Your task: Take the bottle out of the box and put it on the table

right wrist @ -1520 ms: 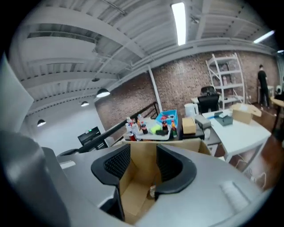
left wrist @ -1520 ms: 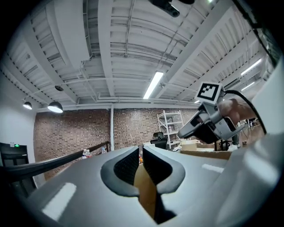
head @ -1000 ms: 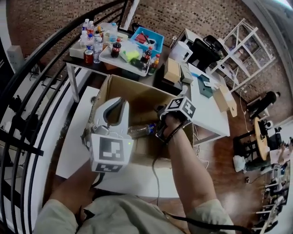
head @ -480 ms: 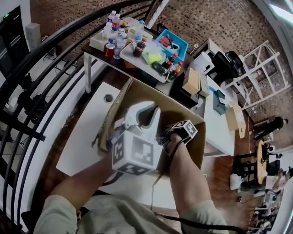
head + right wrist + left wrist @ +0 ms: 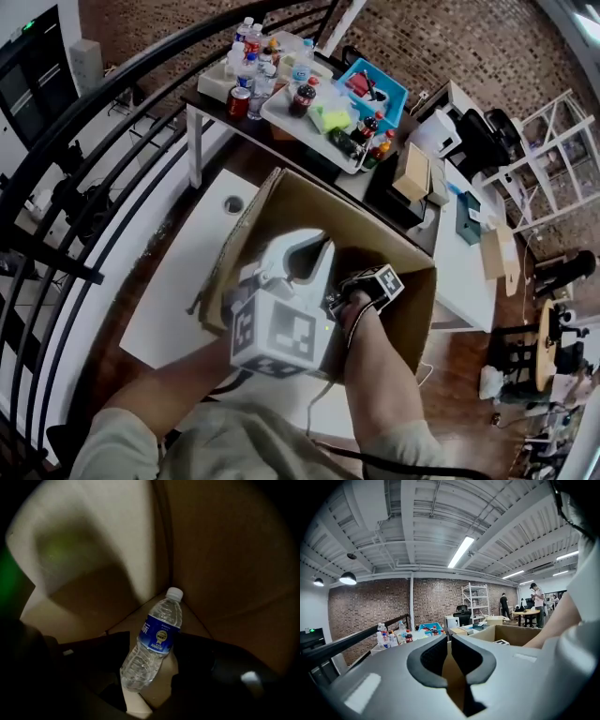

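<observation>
A clear water bottle with a blue label lies on the floor of the open cardboard box, its white cap toward a corner. My right gripper reaches steeply down into the box and stands open, one dark jaw on each side of the bottle's lower half. Cardboard shows between the bottle and the right-hand jaw. In the head view only its marker cube and the forearm show; the bottle is hidden there. My left gripper hovers over the box's near left side, shut and holding nothing, and points about level in the left gripper view.
The box stands on a white table. Behind it a dark table carries trays of bottles, a can and a blue bin. A black railing curves along the left. A white desk stands at the right. People stand far off.
My right hand has sunk down into the box. The bottle, visible in the box from the head view a second ago, is now covered by the left gripper, which has shifted slightly over the box.
</observation>
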### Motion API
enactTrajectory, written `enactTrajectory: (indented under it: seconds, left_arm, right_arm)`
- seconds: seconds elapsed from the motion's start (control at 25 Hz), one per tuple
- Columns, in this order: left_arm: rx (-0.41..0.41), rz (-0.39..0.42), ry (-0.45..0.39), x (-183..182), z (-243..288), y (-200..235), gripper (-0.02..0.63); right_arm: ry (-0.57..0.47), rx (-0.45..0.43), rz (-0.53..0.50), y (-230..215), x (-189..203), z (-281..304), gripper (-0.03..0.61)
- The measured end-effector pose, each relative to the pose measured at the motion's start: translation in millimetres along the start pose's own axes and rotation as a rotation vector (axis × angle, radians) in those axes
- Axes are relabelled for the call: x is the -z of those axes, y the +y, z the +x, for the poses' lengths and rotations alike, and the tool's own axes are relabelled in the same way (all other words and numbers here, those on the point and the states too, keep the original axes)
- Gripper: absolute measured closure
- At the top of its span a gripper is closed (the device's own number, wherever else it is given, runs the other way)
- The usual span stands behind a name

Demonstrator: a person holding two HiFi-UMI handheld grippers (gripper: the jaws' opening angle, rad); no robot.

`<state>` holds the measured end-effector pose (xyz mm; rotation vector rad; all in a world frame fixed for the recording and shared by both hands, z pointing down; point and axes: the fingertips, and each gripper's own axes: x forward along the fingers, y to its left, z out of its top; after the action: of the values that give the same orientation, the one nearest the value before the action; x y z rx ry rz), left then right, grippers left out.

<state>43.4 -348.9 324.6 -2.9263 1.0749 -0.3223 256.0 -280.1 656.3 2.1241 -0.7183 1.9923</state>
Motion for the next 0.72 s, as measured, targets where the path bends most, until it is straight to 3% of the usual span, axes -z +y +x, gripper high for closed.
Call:
enactTrajectory:
  seconds: [0.2,0.36,0.56,0.72]
  left_arm:
    - [0.024,0.033,0.065,19.2,29.2,-1.5,0.603]
    - [0.028,0.009,0.140,41.2,48.6,-0.4,0.603]
    - [-0.001,-0.050,0.078,33.3,53.3,11.1,0.603]
    - [-0.009,-0.036,0.050,27.5,50.9,8.8,0.603]
  right_arm:
    - [0.059,0.000,0.020,-8.7,25.6,-4.0,0.275]
    - [0.037,-0.023,-0.024,-6.6,15.3,11.0,0.256]
    - [0.053,-0.016,-0.106,12.3,23.2,17.5,0.255]
    - [0.079,-0.039,-0.096,5.6,22.9,30.8,0.233]
